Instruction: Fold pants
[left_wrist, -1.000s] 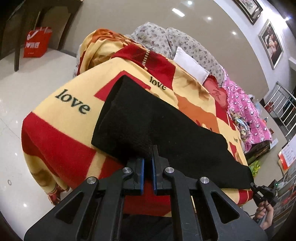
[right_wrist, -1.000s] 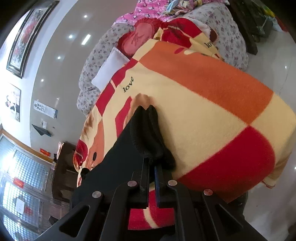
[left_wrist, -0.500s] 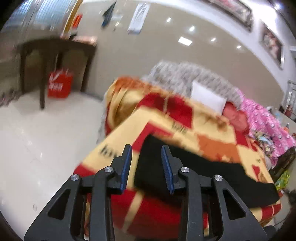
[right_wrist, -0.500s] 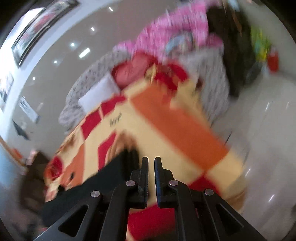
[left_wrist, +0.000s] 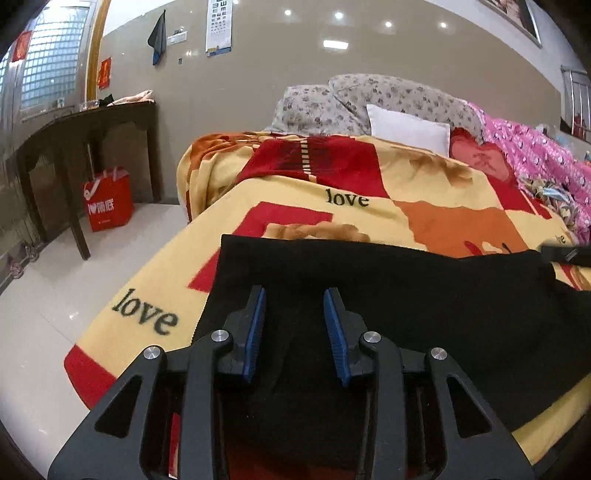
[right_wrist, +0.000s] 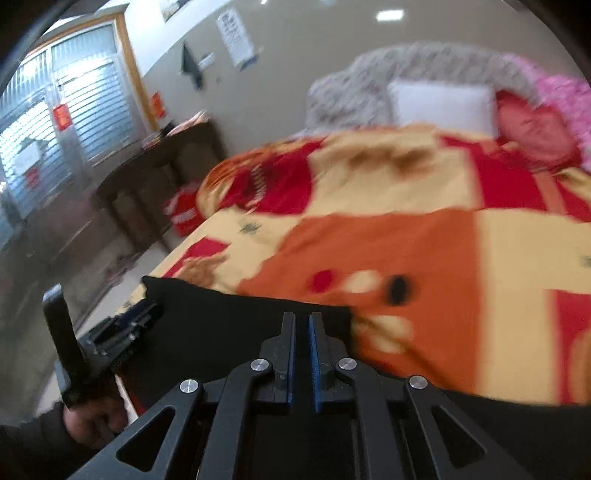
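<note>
The black pants (left_wrist: 406, 295) lie folded flat across the near edge of a yellow, red and orange "love" blanket (left_wrist: 369, 192) on the bed. My left gripper (left_wrist: 295, 314) is open and empty, hovering just above the pants' left part. In the right wrist view the pants (right_wrist: 229, 321) show as a black band at the blanket's near edge. My right gripper (right_wrist: 302, 325) has its jaws nearly together with a thin gap and nothing between them, above the pants. The left gripper (right_wrist: 122, 332) and the hand holding it show at the left of that view.
A white pillow (left_wrist: 406, 127) and grey floral bedding (left_wrist: 332, 99) lie at the head of the bed, with a pink quilt (left_wrist: 535, 155) on the right. A dark wooden table (left_wrist: 74, 129) and a red bag (left_wrist: 109, 203) stand on the tiled floor at the left.
Both grippers let go of the pants and pulled back and up. The left one opened wide. The pants now lie flat on the blanket. The right view is still blurred by motion.
</note>
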